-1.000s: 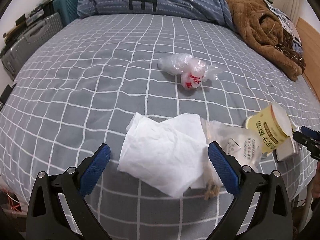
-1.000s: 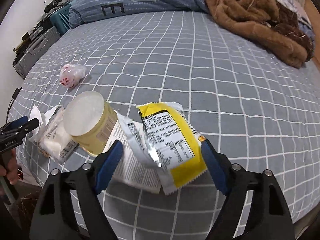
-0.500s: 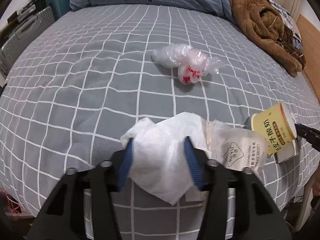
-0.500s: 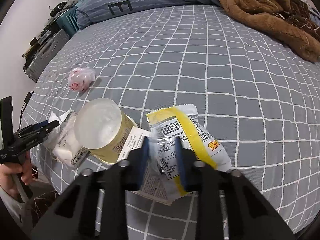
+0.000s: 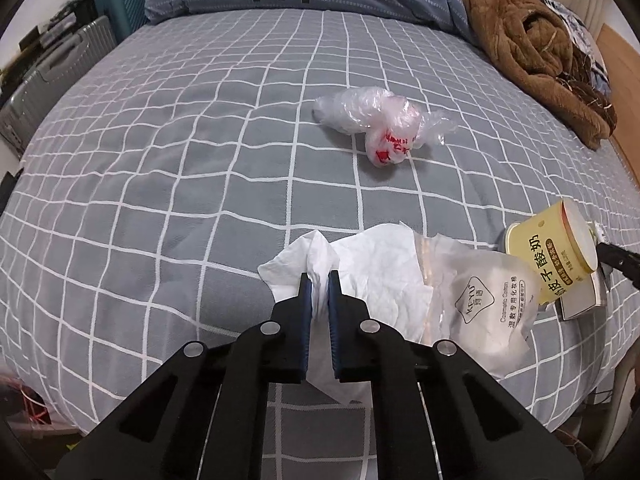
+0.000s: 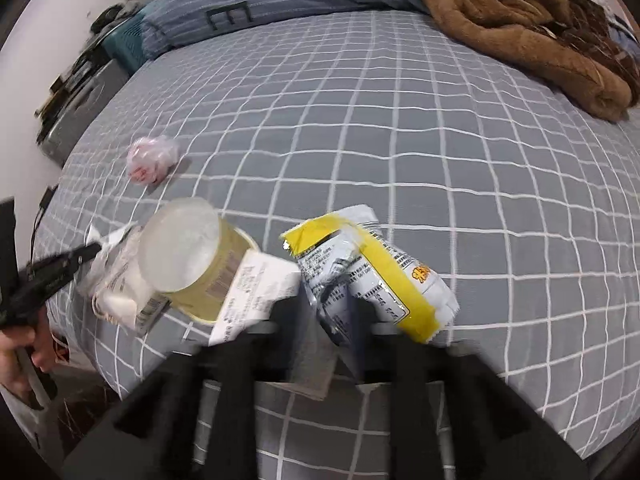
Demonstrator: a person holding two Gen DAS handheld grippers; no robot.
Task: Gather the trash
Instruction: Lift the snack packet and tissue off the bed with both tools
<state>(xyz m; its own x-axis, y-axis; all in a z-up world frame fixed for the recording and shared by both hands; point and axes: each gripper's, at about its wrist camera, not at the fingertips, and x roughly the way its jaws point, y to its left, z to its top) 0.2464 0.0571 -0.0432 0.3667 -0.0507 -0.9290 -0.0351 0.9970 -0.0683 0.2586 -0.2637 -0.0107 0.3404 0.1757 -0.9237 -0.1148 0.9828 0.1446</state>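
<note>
Grey checked bed. Left gripper clamped on tissue, lower centre: soft, light, tearable. Right gripper reopening around crinkly, slippery wrapper; grip uncertain.

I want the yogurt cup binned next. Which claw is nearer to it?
Right. The right claw holds the yellow snack wrapper lying just beside the yogurt cup. The left claw pinches the white tissue, beyond the cotton-pad bag.
</note>
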